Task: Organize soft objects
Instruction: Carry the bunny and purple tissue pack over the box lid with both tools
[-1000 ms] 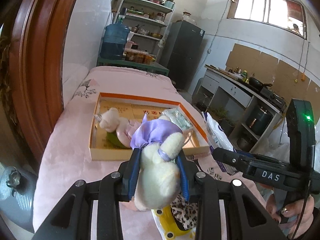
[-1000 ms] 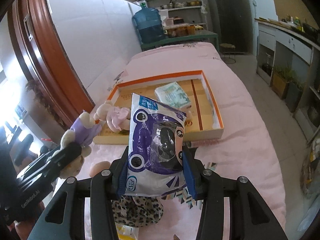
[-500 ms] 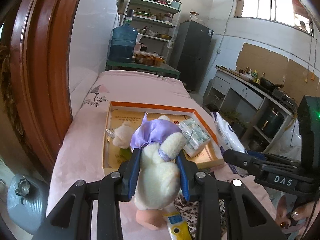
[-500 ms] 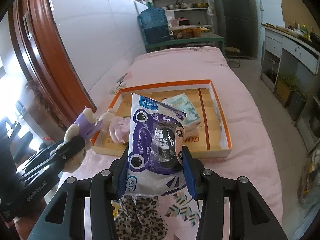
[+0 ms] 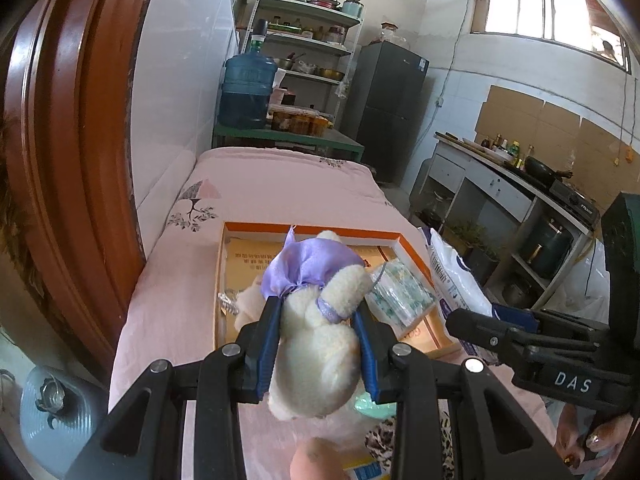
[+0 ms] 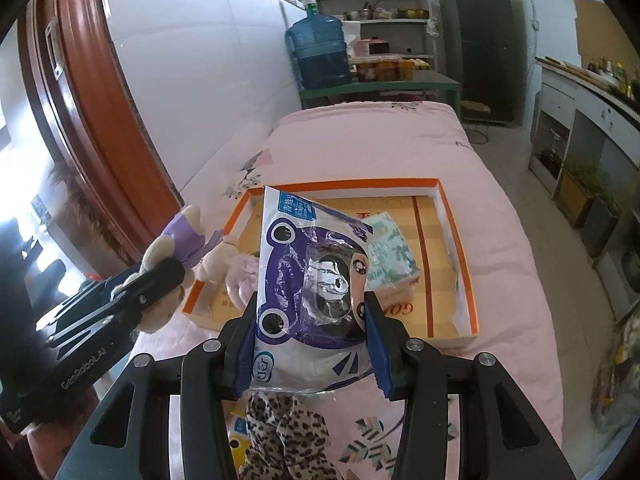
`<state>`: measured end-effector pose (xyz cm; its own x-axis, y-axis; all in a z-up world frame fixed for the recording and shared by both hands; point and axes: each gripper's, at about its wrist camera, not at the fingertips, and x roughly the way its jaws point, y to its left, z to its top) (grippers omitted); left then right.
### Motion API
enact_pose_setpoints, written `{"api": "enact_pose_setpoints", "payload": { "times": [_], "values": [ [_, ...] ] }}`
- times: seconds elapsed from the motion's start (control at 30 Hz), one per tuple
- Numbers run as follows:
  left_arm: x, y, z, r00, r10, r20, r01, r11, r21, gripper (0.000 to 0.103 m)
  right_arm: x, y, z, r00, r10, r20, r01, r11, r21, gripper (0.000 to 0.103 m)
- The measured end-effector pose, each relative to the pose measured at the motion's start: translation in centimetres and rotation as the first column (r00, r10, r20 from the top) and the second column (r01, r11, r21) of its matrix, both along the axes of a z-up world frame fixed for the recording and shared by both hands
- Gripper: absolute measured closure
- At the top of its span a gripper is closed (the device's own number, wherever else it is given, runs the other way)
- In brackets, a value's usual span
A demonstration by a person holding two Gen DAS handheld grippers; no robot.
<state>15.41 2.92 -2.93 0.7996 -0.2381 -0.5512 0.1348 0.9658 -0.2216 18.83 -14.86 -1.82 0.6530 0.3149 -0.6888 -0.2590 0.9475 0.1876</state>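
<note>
Left claw [image 5: 318, 334]: pinching cream plush bear [image 5: 316, 344] above box's near edge.
Right claw [image 6: 310, 336]: clamping purple-white packet [image 6: 308, 280].
Orange-rimmed box [image 6: 452, 216]: right half bare; tissue pack [image 6: 390, 254], second plush [image 6: 236, 272] inside.
Bed [image 6: 400, 140]: open pink cover beyond.

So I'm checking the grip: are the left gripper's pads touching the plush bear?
Touching. The left wrist view shows the left gripper with both blue pads pressed into the plush bear.

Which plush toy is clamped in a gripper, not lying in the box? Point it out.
The cream teddy bear with the purple bow, clamped in the left gripper. The other plush toy lies in the orange-rimmed box.
</note>
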Motion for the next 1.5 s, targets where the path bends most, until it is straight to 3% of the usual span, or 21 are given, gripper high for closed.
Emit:
{"api": "enact_pose_setpoints", "payload": {
  "times": [0.73, 1.03, 1.5],
  "values": [
    [4.0, 2.2, 0.3, 1.000, 0.020, 0.003, -0.020, 1.000, -0.011, 0.068, 3.5, 1.9, 0.1, 0.999, 0.043, 0.000, -0.043, 0.999, -0.011, 0.055],
    [5.6, 3.3, -0.3, 1.000, 0.023, -0.012, -0.024, 0.998, -0.053, 0.068, 5.3, 2.5, -1.6, 0.997, 0.057, -0.047, -0.057, 0.998, 0.016, 0.055],
    [10.1, 2.5, -0.2, 0.999, -0.021, -0.034, 0.020, 1.000, -0.018, 0.068, 7.7, 3.9, -4.2, 0.992, 0.075, -0.097, -0.074, 0.997, 0.015, 0.055]
  ]
}}
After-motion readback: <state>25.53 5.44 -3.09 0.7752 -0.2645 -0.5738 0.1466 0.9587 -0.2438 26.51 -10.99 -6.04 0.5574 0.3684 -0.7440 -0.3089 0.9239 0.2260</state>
